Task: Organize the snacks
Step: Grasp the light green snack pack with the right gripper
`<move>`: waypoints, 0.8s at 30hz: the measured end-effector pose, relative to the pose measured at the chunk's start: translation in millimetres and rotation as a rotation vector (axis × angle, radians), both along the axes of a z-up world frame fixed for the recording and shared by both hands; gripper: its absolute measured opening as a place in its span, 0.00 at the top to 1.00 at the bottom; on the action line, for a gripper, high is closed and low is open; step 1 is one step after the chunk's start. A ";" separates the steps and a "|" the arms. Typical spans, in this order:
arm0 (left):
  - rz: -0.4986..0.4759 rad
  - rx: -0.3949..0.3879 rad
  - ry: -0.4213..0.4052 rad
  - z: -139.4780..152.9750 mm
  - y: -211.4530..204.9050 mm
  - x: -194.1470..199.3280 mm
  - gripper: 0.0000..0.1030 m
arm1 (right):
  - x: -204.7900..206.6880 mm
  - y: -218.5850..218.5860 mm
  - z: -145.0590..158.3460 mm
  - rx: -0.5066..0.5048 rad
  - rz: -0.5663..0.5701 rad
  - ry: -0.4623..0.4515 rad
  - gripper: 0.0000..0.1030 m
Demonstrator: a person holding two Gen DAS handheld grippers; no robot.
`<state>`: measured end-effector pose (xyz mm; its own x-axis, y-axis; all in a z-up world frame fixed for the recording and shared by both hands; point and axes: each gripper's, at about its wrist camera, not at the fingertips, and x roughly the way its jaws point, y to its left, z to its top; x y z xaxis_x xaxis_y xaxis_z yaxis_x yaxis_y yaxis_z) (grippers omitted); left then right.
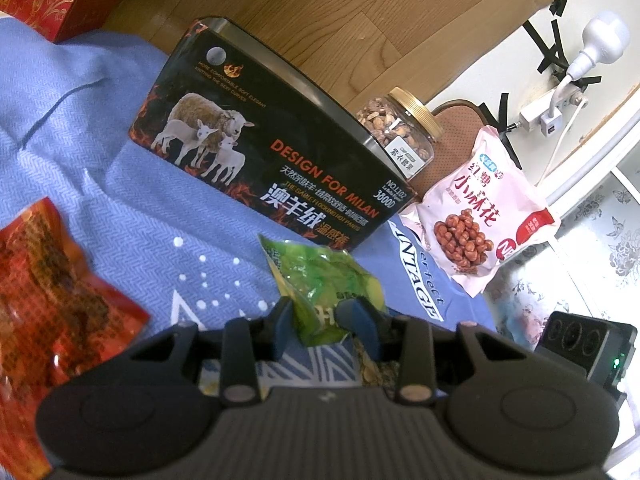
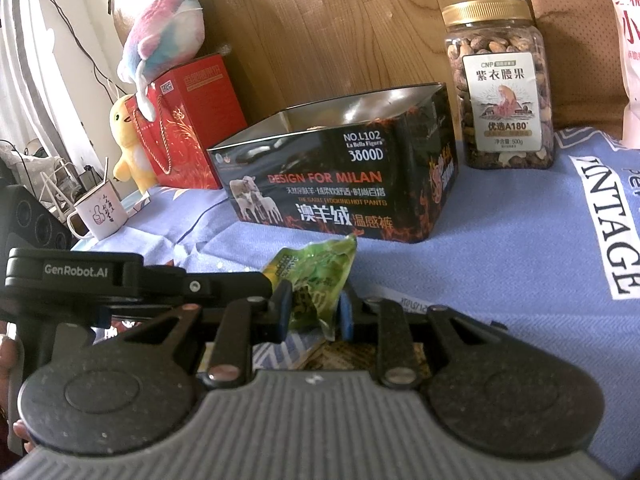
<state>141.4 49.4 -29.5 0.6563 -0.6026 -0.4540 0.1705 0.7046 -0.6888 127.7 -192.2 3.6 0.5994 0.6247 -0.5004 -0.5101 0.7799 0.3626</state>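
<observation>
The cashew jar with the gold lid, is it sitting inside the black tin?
No, the cashew jar stands on the blue cloth beside the black tin.

glossy printed metal tin [image 2: 332, 188]; clear plastic jar [image 2: 502, 92], gold lid; shiny crinkled green packet [image 2: 316, 268]; woven blue cloth [image 2: 500, 260]; wood-grain panel [image 2: 320, 20].

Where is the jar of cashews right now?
In the right wrist view the jar of cashews stands upright at the upper right, on the blue cloth, just right of the open black tin.

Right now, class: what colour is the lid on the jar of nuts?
Gold. The lid of the jar of nuts shows best in the right wrist view.
</observation>
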 end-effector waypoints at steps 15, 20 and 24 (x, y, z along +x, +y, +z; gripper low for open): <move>-0.001 -0.001 0.000 -0.1 0.1 0.2 0.66 | -0.2 0.4 0.5 -0.002 0.000 -0.002 0.73; -0.001 -0.002 0.000 -0.1 0.1 0.1 0.66 | -0.1 1.1 0.2 -0.008 0.001 -0.007 0.73; -0.001 -0.002 -0.001 -0.1 0.0 0.2 0.66 | 0.0 0.9 0.4 -0.010 0.001 -0.008 0.73</move>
